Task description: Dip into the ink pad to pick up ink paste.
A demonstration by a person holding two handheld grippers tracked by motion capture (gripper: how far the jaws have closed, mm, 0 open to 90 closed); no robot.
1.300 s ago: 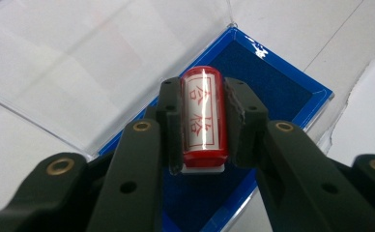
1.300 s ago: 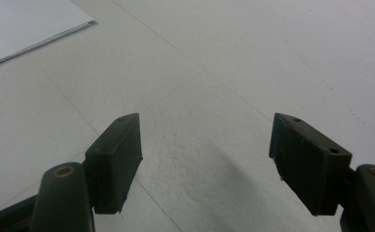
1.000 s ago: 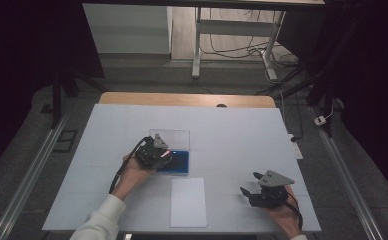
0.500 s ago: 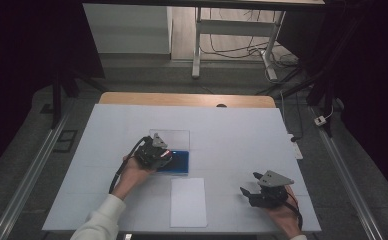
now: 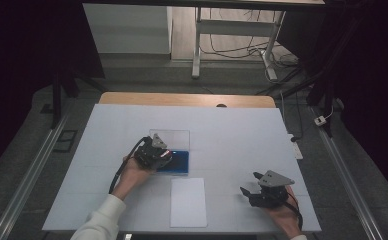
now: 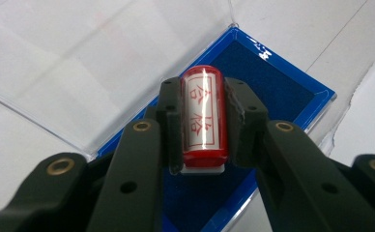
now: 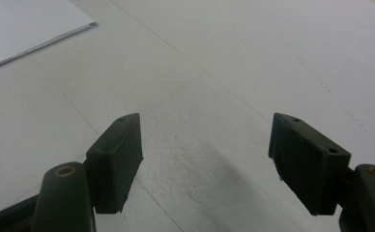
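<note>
Item: red cylindrical rubber stamp with a white label of red characters (image 6: 203,116), clamped in my left gripper (image 6: 203,121) directly over the blue felt ink pad (image 6: 272,87) in its open clear plastic case (image 6: 79,63).

Detail: my two black jaws press the stamp's opposite sides. Its long axis runs straight away from me along the jaws, with the white base at the near end. The pad lies beneath and beyond it, near or touching; I cannot tell which. The white rectangular paper sheet (image 5: 187,201) lies on the white table (image 5: 242,130) just on my side of the case, between my hands. My left hand (image 5: 132,172) is nearer to it, so I judge the stamp travels that way. My right gripper (image 7: 205,159) is spread wide and empty above bare table, well apart to the right.
</note>
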